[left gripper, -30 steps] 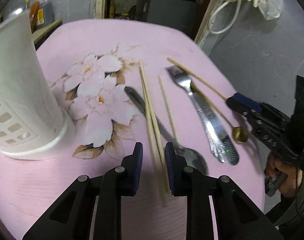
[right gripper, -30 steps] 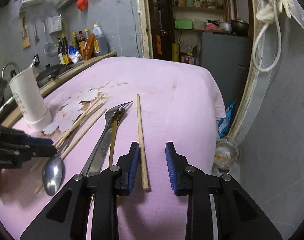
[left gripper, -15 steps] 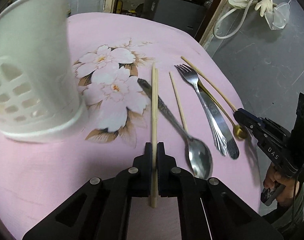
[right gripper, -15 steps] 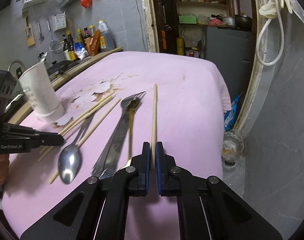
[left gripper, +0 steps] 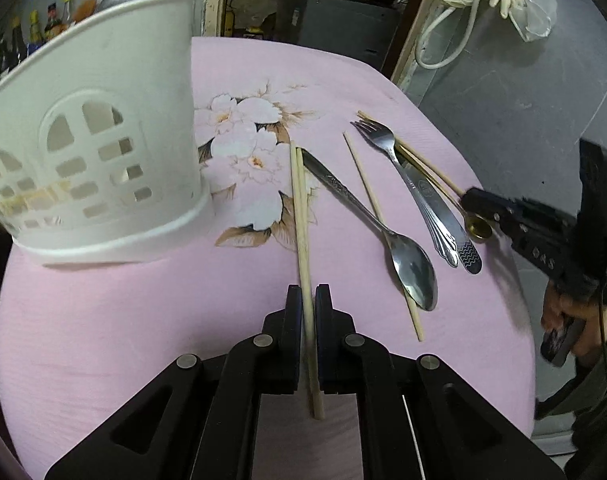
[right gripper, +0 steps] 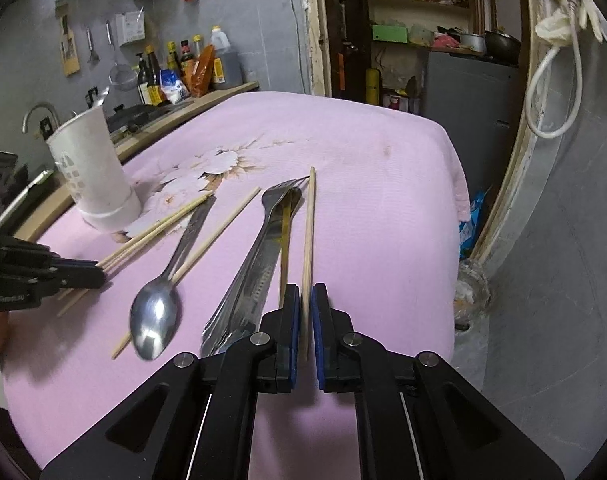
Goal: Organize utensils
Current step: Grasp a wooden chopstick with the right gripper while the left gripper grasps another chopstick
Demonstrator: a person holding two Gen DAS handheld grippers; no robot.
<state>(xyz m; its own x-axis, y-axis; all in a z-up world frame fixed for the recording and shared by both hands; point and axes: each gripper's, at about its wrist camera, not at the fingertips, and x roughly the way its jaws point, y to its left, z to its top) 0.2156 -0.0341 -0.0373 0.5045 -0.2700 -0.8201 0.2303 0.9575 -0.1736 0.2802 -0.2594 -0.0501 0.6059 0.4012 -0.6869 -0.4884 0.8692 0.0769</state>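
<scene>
Pink floral cloth (left gripper: 103, 320) on counter | perforated white plastic holder (left gripper: 95, 152) upright | left gripper (left gripper: 308, 300) jaws pinching paired wooden chopsticks (left gripper: 299, 208) | right gripper (right gripper: 305, 300) jaws pinching one slim chopstick (right gripper: 309, 232) | steel spoon (left gripper: 411, 268), fork (left gripper: 419, 192) lying between.

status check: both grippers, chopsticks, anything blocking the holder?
Left gripper shut on chopstick pair. Right gripper shut on single chopstick. White holder upright, path unobstructed. Spoon, fork on cloth.
</scene>
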